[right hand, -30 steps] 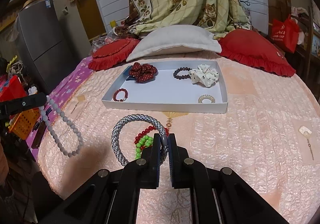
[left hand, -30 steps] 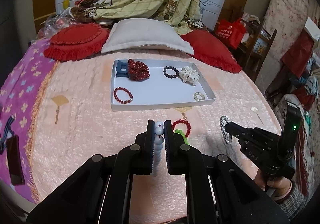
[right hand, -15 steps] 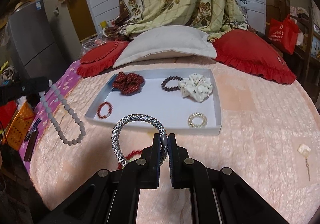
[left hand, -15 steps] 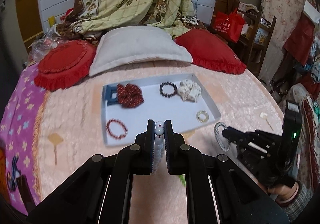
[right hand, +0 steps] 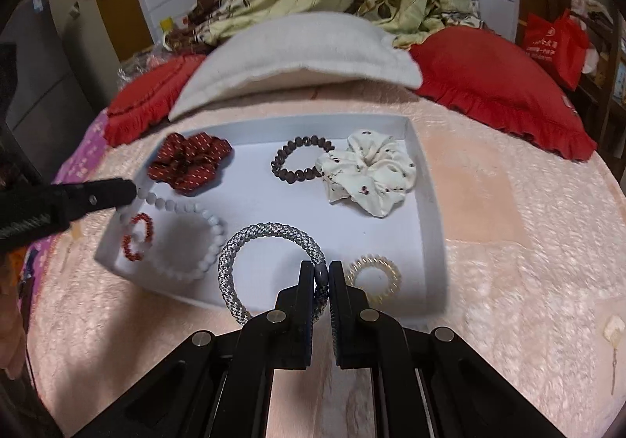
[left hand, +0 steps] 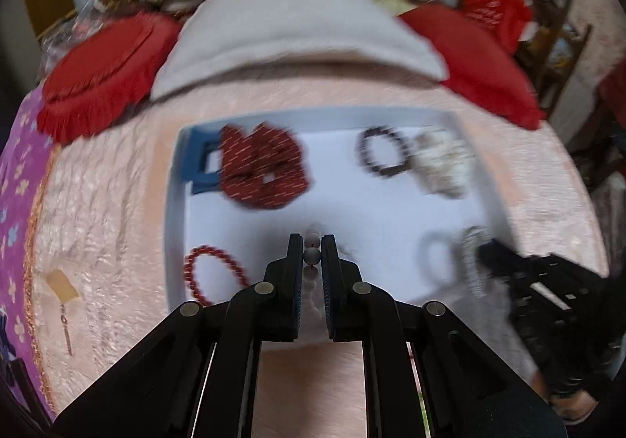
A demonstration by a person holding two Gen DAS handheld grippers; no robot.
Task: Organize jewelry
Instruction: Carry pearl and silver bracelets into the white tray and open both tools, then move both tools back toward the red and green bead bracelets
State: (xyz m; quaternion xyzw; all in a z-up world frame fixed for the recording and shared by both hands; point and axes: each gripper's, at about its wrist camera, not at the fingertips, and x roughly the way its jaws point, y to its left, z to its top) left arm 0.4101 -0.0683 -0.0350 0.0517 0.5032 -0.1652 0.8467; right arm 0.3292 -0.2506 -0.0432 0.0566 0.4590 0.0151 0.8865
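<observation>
White tray (right hand: 426, 203) mid-frame on pink bedspread (right hand: 508, 242), already crowded.
Left gripper (left hand: 312, 242) clamped on white bead strand (right hand: 195, 211), left of frame over tray; release could drop it onto red bracelet (right hand: 135, 238), tangle.
Right gripper (right hand: 321, 273) clamped on silver rope bracelet (right hand: 266, 238), lower centre, near tray's front wall; could snag clear coil ring (right hand: 373, 275).

text: none legible | red bag (right hand: 553, 41): white print, too blurred to read
</observation>
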